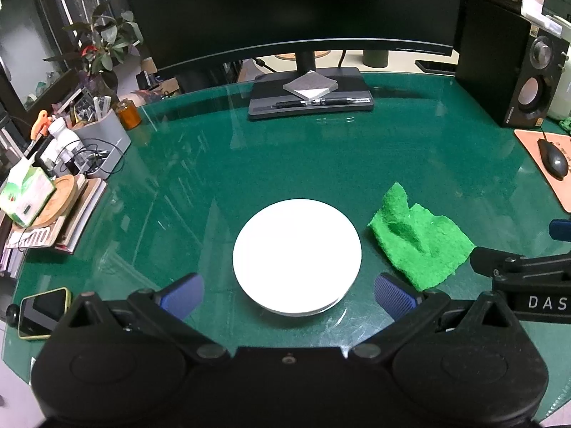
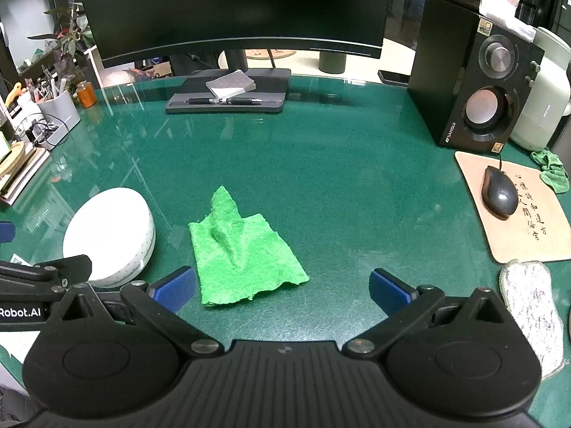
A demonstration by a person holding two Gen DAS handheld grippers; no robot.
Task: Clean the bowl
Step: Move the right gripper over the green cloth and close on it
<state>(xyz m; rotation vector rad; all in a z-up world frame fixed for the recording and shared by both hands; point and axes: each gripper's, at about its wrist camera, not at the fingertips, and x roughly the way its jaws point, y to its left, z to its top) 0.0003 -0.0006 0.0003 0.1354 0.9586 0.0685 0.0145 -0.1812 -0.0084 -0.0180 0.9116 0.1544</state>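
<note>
At the far left of the green table [image 1: 321, 164], a stack of books [image 1: 53, 228] is seen, with a tissue box [image 1: 23, 192] on top. A phone in a yellow case [image 1: 43, 312] is laid near the front left edge. A grey pen holder [image 1: 103, 132] is found further back, beside a small orange jar [image 1: 128, 114].

The left gripper [image 1: 289, 292] is held wide open, and nothing is gripped. Its blue pads [image 1: 183, 294] are spread to either side of the white bowl [image 1: 296, 255]. The bowl is set on the table near the front, between the pads, and no touch can be seen.

Just to the right of the bowl, a crumpled green cloth [image 2: 241, 249] is laid flat on the table. The two are close but apart.

The right gripper [image 2: 282, 289] is also held wide open and is empty. It is kept just in front of the cloth, whose near edge is reached by its left pad [image 2: 175, 287].

At the back, a dark monitor [image 2: 232, 7] is stood on its base [image 2: 228, 96], where a notepad [image 2: 230, 83] and a pen [image 2: 225, 101] are kept. Further right, a black speaker [image 2: 474, 85] is seen. A mouse [image 2: 499, 192] is rested on a tan mouse pad [image 2: 535, 235] at the far right.
</note>
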